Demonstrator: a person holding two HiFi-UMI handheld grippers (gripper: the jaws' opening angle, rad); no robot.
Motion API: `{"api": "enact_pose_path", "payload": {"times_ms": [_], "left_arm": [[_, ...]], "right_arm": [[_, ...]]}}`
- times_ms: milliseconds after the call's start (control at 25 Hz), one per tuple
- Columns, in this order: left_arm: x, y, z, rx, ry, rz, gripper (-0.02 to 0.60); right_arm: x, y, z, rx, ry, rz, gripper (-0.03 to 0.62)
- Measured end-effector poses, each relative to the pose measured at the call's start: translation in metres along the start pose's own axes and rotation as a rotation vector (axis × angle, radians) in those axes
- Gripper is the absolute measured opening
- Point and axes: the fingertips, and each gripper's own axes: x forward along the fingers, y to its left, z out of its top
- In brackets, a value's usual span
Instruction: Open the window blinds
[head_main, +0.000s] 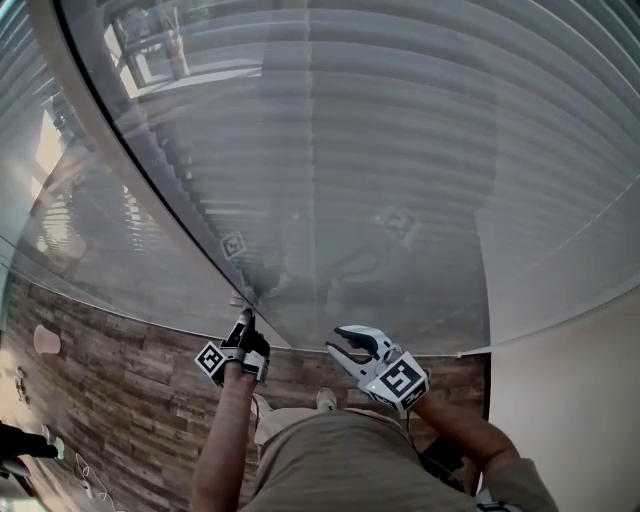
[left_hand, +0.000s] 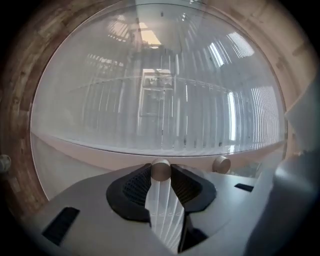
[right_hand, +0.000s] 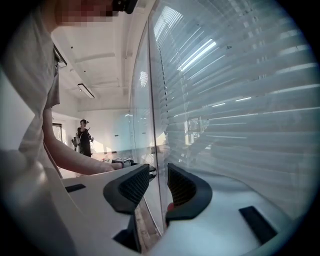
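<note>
White slatted blinds (head_main: 400, 150) hang behind glass in front of me, their slats mostly closed. In the left gripper view a clear twisted blind wand (left_hand: 162, 207) with a round beige end cap (left_hand: 160, 170) lies between the black pads, and my left gripper (left_hand: 161, 186) is shut on it. From the head view the left gripper (head_main: 245, 322) reaches up against the window frame. My right gripper (head_main: 347, 347) stands open a little to its right. In the right gripper view the right gripper (right_hand: 158, 184) has nothing between its jaws and points along the glass, beside the blinds (right_hand: 240, 90).
A second round beige knob (left_hand: 221, 164) shows beside the held wand. A grey mullion (head_main: 150, 170) runs diagonally down to the left gripper. Wood-plank floor (head_main: 120, 370) lies below, a white wall (head_main: 570, 400) stands to the right. Another person (right_hand: 84, 136) stands far off in the room.
</note>
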Motion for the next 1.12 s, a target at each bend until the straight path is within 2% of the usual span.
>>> {"api": "enact_pose_path", "payload": {"times_ms": [80,160,240,320,400,440,520,640,760,840,1120], "left_arm": [[0.0,0.002,0.001,-0.065,-0.005,-0.011,0.133],[0.0,0.003,0.002,-0.098,-0.001,-0.02,0.133],[0.0,0.0,0.002,-0.045,0.011,-0.024,0.133],[0.002,-0.01,-0.004,0.11,0.051,-0.018,0.138],[0.003,-0.015,-0.014,0.318,0.129,0.021,0.2],[0.002,-0.014,-0.019,0.438,0.169,0.066,0.226],[-0.004,-0.005,-0.023,0.671,0.218,0.176,0.236],[-0.009,-0.001,-0.019,0.967,0.229,0.284,0.236],[-0.008,-0.003,-0.015,1.215,0.243,0.367,0.236],[-0.006,-0.001,-0.013,1.315,0.255,0.403,0.233],[-0.004,0.002,-0.007,1.401,0.243,0.442,0.161]], "right_arm": [[0.001,0.003,0.001,0.001,0.003,0.006,0.121],[0.001,0.004,0.0,-0.003,0.004,0.007,0.121],[0.002,0.007,0.0,-0.001,0.005,0.012,0.121],[0.002,0.009,0.0,0.0,0.007,0.015,0.121],[0.001,0.009,-0.001,-0.002,0.008,0.01,0.121],[0.0,0.009,-0.002,-0.001,0.008,0.008,0.121],[-0.001,0.01,-0.003,0.005,0.01,0.009,0.121],[-0.002,0.009,-0.005,0.006,0.014,0.006,0.121],[-0.003,0.008,-0.006,0.008,0.018,0.004,0.121],[-0.003,0.007,-0.007,0.01,0.017,0.0,0.121],[-0.003,0.008,-0.005,0.014,0.014,-0.004,0.121]]}}
